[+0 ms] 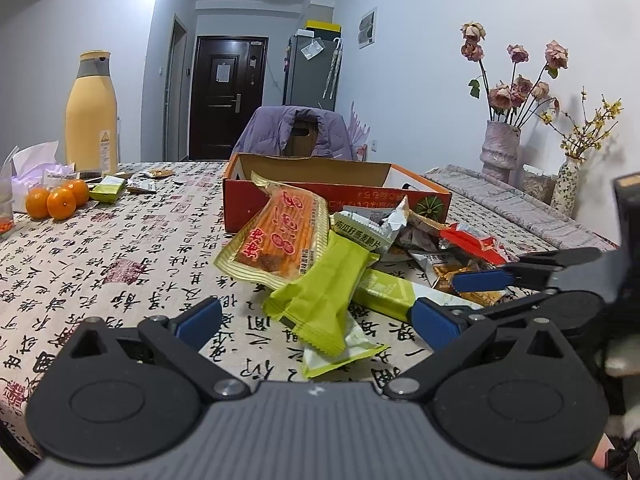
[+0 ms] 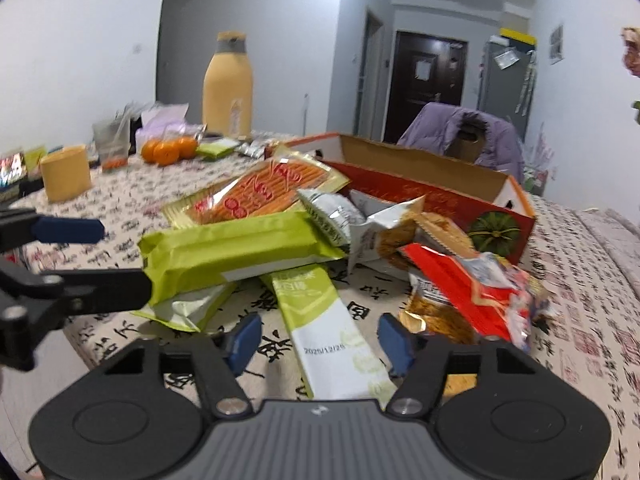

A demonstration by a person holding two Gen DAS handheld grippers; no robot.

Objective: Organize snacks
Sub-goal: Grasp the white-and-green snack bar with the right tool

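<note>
Right wrist view: right gripper (image 2: 318, 342) low over the patterned tablecloth (image 2: 592, 320), jaws half apart astride a long green-and-white packet (image 2: 332, 332), pads seemingly not yet touching it, though blur makes that hard to judge. Left gripper (image 1: 316, 316) spread wide and empty, just short of a lime green wrapper (image 1: 320, 300) at the near edge of the snack pile. Farther back, a big orange packet (image 1: 276, 240) leaning on the open red box (image 1: 340, 196), then tangerines (image 1: 56, 200) and a tall yellow bottle (image 1: 92, 112) well off to the left.
</note>
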